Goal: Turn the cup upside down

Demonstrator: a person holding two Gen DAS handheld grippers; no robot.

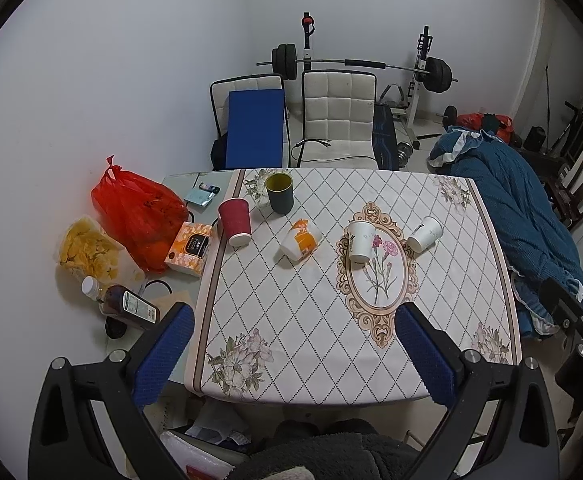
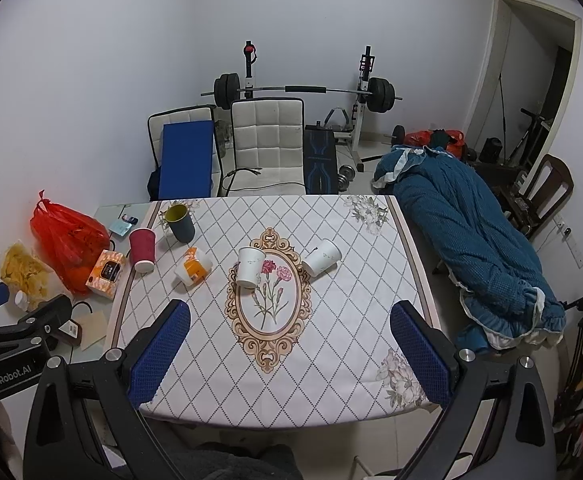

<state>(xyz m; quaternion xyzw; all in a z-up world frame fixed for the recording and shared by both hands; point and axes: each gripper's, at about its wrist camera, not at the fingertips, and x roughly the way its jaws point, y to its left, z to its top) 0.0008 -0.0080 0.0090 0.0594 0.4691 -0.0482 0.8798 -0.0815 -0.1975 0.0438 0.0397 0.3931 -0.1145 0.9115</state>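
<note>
While both my tools hang wide above the surface's (image 2: 331, 360) near edge, left tool (image 1: 295, 354), right tool (image 2: 291, 354), five cups far side, green cup (image 1: 279, 192) mouth up, others inverted, prints unreadable.

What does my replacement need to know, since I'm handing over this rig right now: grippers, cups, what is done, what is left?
Left gripper: open, empty, above the table's near edge.
Right gripper: open, empty, likewise.
Cups in a row on the tablecloth: green cup stands mouth-up, yellow inside showing. Red cup, orange-and-white cup and two white cups look mouth-down, though the fisheye makes that uncertain.
Done: apparently those four.
Left: probably flipping the green cup.
</note>
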